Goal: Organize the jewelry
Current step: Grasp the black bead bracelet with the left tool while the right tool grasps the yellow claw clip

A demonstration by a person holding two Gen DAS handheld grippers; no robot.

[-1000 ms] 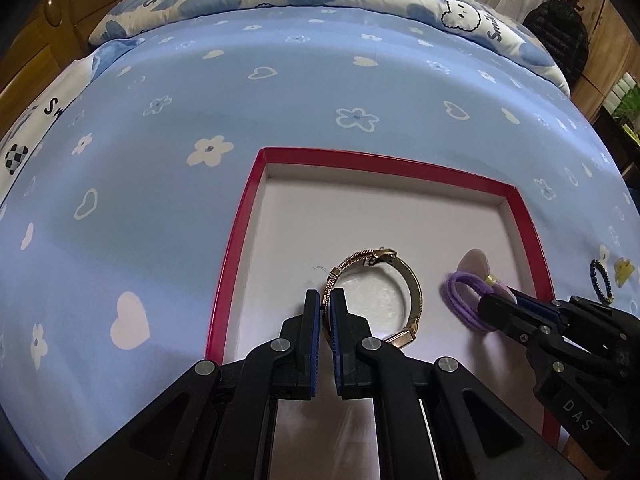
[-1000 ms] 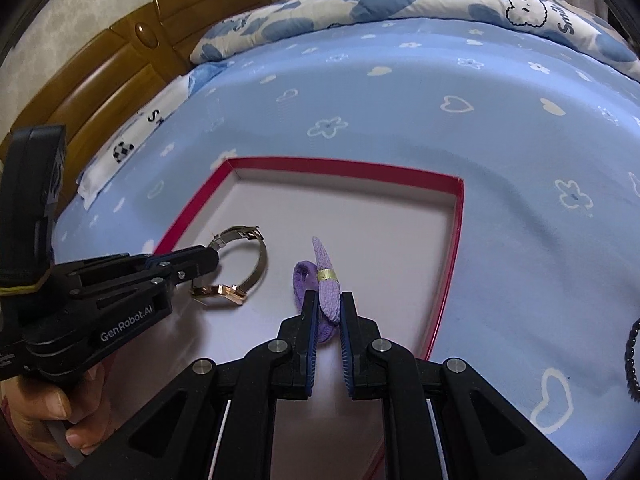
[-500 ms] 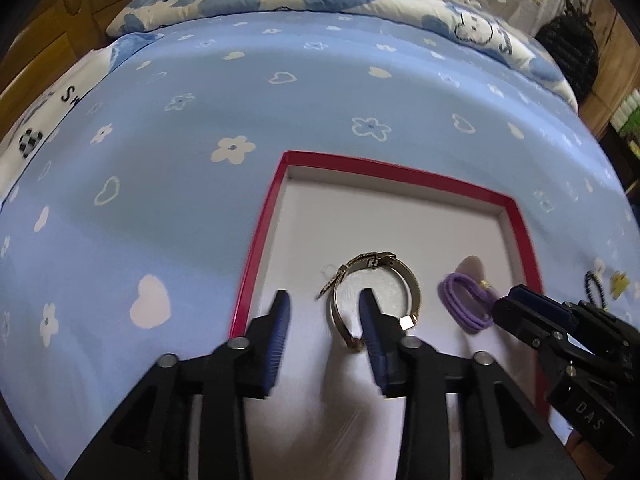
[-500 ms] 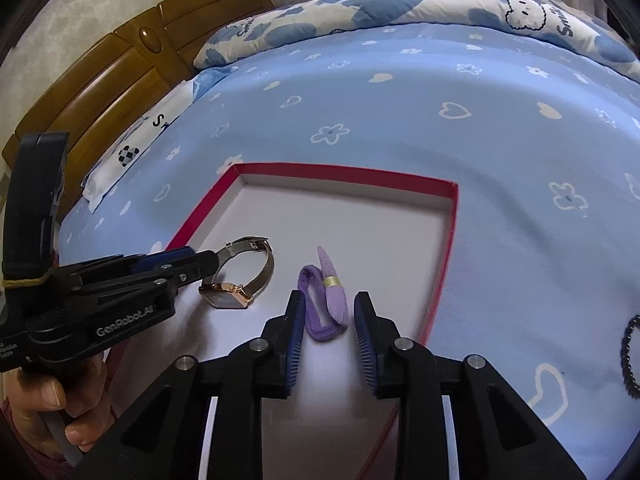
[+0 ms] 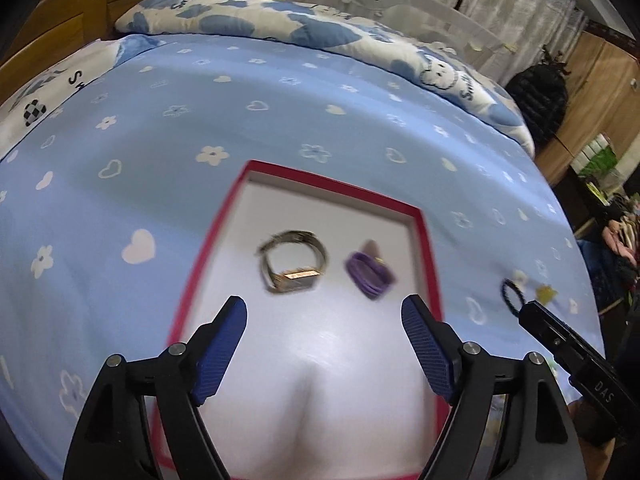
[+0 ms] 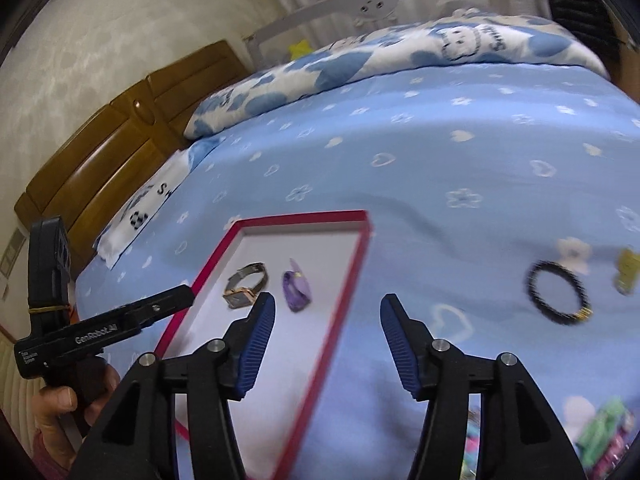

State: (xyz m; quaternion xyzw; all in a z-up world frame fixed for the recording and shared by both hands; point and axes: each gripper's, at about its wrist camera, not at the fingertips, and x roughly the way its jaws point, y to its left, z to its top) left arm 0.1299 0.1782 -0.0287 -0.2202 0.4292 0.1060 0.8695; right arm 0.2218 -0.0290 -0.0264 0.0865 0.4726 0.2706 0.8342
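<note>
A red-rimmed box [image 5: 425, 248] with a white floor lies on the blue bedspread. Inside it lie a gold watch [image 5: 294, 266] and a purple hair tie [image 5: 370, 274], side by side. My left gripper [image 5: 324, 316] is open and empty, held above the box's near part. My right gripper [image 6: 326, 314] is open and empty, over the box's right rim [image 6: 348, 276]; the watch [image 6: 246, 290] and the purple tie [image 6: 297, 291] lie to its left. A black beaded bracelet [image 6: 558, 298] lies on the bedspread to the right, also in the left wrist view [image 5: 512, 296].
A yellow trinket [image 6: 626, 272] lies beside the bracelet. Green and pink items [image 6: 604, 436] lie at the lower right. A patterned quilt [image 5: 304, 28] is bunched at the far side. A wooden headboard [image 6: 104, 152] stands on the left.
Both grippers opened, let go of the watch and the purple hair tie in the box, and pulled back and up. The right gripper swung right toward the black bracelet.
</note>
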